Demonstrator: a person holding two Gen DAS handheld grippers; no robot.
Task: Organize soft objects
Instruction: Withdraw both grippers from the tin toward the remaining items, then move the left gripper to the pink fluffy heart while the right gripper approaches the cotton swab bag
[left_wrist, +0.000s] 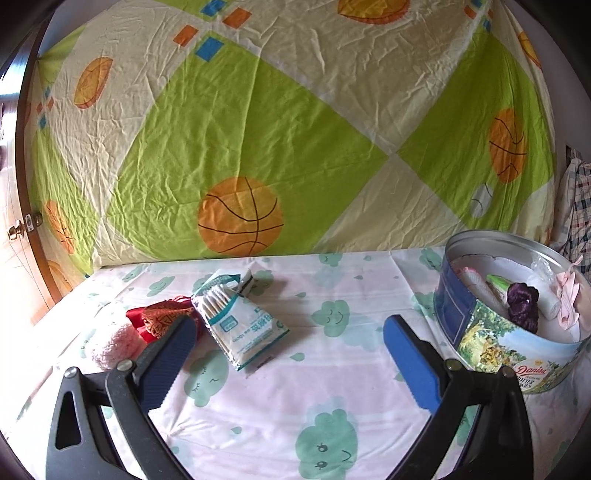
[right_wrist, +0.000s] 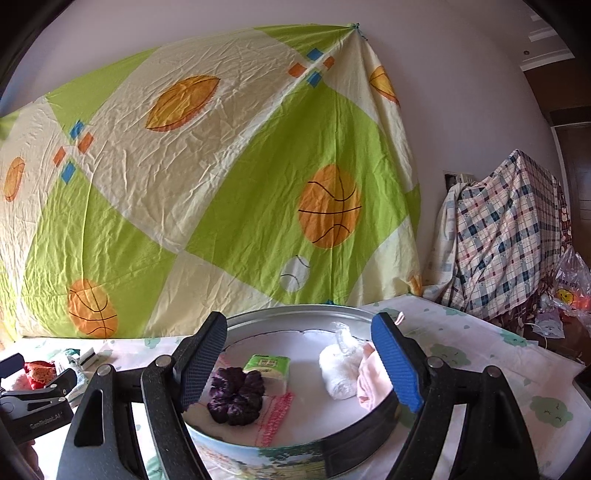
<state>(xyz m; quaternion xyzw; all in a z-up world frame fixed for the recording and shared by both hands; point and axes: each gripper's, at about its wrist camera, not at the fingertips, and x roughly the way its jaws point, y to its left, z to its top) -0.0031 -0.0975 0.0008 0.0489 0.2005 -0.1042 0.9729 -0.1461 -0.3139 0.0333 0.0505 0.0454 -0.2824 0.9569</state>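
Observation:
A round cookie tin (left_wrist: 480, 332) stands at the right of the bed and holds a purple scrunchie (left_wrist: 522, 304), a white rolled cloth and a pink cloth. My left gripper (left_wrist: 289, 323) hovers open and empty over the sheet. Ahead of it lie a cotton swab pack (left_wrist: 240, 321), a red pouch (left_wrist: 159, 317) and a pink knitted piece (left_wrist: 110, 343). My right gripper (right_wrist: 299, 325) is open just above the tin's rim (right_wrist: 295, 312). Below it lie the scrunchie (right_wrist: 236, 397), a green tissue pack (right_wrist: 267, 365), the white roll (right_wrist: 340, 365) and the pink cloth (right_wrist: 369, 384). Nothing is between its pads.
A green and cream sheet with basketballs (left_wrist: 240, 216) hangs behind the bed. A plaid-covered pile (right_wrist: 506, 236) and an orange plastic bag (right_wrist: 569, 291) stand to the right. A door with a brass knob (left_wrist: 16, 230) is at the left. The left gripper's body (right_wrist: 37, 395) shows in the right wrist view.

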